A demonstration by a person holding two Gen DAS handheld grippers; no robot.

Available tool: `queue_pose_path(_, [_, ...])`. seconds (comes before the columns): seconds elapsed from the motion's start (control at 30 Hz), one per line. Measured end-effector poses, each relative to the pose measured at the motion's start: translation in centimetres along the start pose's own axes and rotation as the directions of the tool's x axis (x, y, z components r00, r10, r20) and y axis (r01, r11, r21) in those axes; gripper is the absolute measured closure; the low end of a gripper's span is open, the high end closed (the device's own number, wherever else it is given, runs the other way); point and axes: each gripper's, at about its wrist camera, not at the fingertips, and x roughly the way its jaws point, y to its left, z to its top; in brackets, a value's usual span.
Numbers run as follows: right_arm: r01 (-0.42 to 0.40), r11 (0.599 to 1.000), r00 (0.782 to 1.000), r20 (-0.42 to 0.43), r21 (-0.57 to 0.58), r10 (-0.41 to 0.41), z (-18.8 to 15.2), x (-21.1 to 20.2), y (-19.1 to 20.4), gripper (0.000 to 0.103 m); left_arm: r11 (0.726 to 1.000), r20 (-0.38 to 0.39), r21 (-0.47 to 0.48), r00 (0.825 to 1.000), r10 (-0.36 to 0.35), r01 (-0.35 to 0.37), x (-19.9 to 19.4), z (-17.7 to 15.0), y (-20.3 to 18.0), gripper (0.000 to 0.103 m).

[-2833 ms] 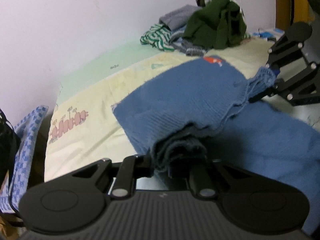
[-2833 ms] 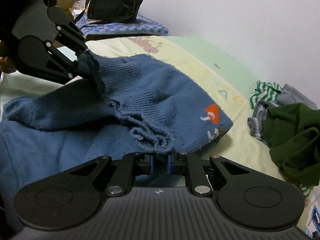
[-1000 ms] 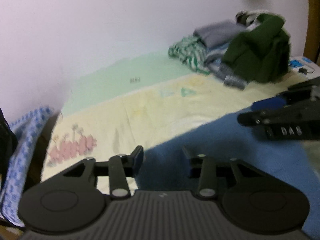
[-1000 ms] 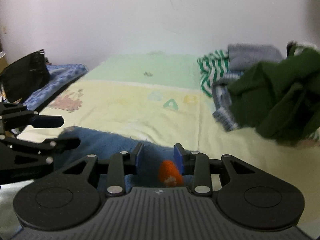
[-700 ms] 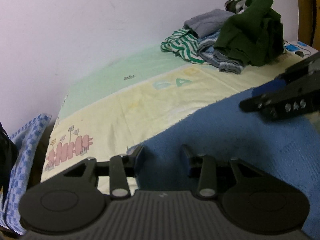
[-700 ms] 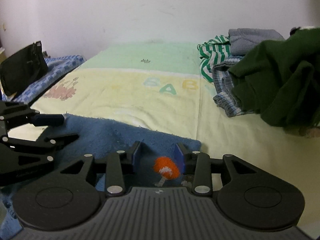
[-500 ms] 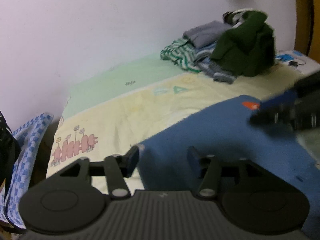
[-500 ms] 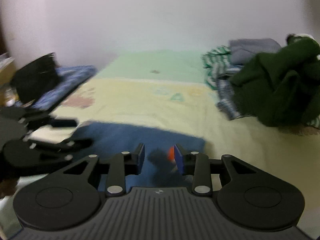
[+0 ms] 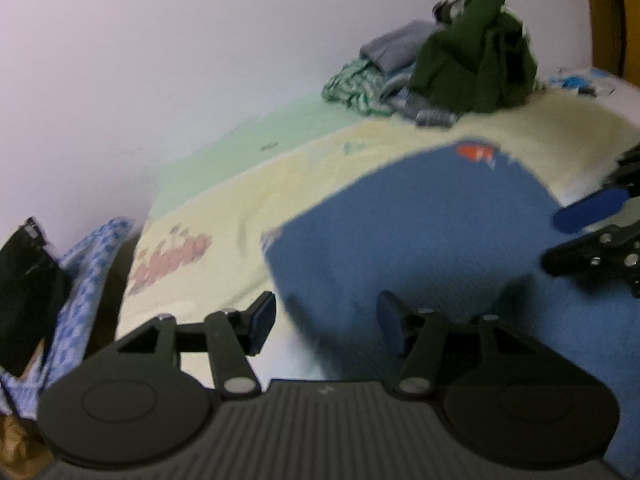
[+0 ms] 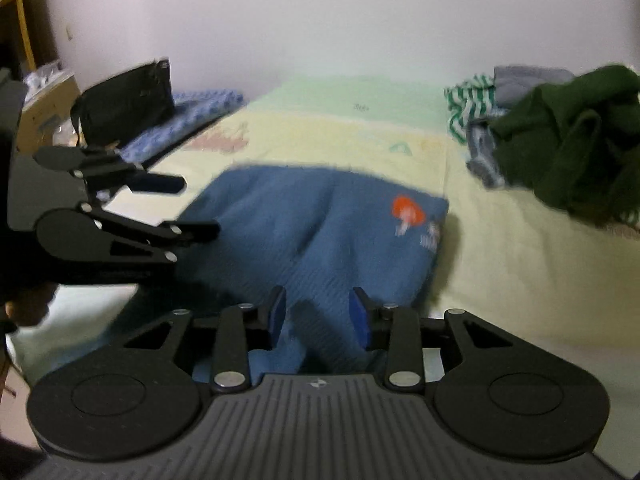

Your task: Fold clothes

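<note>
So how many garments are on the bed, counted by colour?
Blue knit sweater with orange mushroom: 1
Dark green garment: 1
Green-and-white striped garment: 1
Grey folded garment: 1
Blue-grey ribbed garment: 1
Total: 5

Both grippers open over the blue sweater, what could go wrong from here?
1. The blue sweater has a ridge down its folded top layer; another fold may lock that wrinkle in.
2. The left gripper and right gripper hover close together and could collide when regrasping.
</note>
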Motion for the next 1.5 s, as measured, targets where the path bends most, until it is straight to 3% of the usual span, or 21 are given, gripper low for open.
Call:
queue_pose_path(0.13, [0.032, 0.998, 0.999, 0.002, -0.052, -0.032, -2.0, 0.0, 0.8, 0.064, 0.998, -0.019, -0.044, 0.999, 0.036, -0.037, -1.9, -1.3, -0.4, 0.043])
queue_pose_path(0.2, [0.013, 0.999, 1.000, 0.006, -0.043, -0.013, -1.9, -0.6, 0.9, 0.060, 0.997, -0.031, -0.057, 0.999, 0.044, -0.046, -3.1, -1.5, -0.6, 0.042])
queue_pose_path(0.33, [-0.029, 1.000, 1.000, 0.008, 0.005, 0.029, -2.1, -2.9, 0.0, 0.060, 0.997, -0.064, -0.070, 0.997, 0.031, -0.035, -6.1, -3.8, -0.9, 0.029])
queue_pose_path(0.47, [-0.076, 0.997, 0.996, -0.049, -0.019, 0.075, -4.3, -5.3, -1.3, 0.059, 0.996, -0.097, -0.082, 0.995, 0.016, -0.024, -9.1, -6.1, -1.3, 0.029])
queue_pose_path(0.6, [-0.122, 0.992, 0.987, -0.109, -0.044, 0.116, -6.5, -7.6, -2.2, 0.055, 0.992, -0.126, -0.112, 0.990, -0.067, 0.053, -11.7, -8.6, -1.9, 0.030])
queue_pose_path(0.67, [-0.138, 0.989, 0.983, -0.132, -0.043, 0.132, -7.5, -8.6, -2.5, 0.044, 0.991, -0.128, -0.101, 0.986, -0.105, 0.093, -12.7, -9.3, -2.6, 0.029])
queue_pose_path(0.87, [-0.170, 0.985, 0.971, -0.173, -0.020, 0.164, -9.7, -9.1, -1.8, 0.043, 0.990, -0.162, -0.082, 0.979, -0.128, 0.116, -12.0, -9.7, -4.0, 0.025])
queue_pose_path(1.0, [-0.173, 0.985, 0.971, -0.172, -0.009, 0.169, -10.5, -8.6, -1.2, 0.043, 0.991, -0.184, -0.090, 0.976, -0.116, 0.101, -11.4, -9.8, -4.3, 0.030])
queue_pose_path(1.4, [-0.166, 0.986, 0.972, -0.166, 0.009, 0.165, -10.8, -8.0, -1.0, 0.043, 0.960, -0.228, -0.247, 0.955, -0.189, 0.131, -10.2, -9.9, -2.6, 0.027])
queue_pose_path(1.47, [-0.175, 0.984, 0.970, -0.169, 0.009, 0.174, -10.7, -7.8, -1.0, 0.042, 0.951, -0.229, -0.273, 0.950, -0.210, 0.144, -10.1, -10.0, -2.3, 0.029])
queue_pose_path(1.5, [-0.181, 0.983, 0.969, -0.170, 0.012, 0.180, -10.7, -7.7, -1.0, 0.042, 0.945, -0.228, -0.288, 0.948, -0.223, 0.153, -10.1, -10.1, -2.1, 0.034])
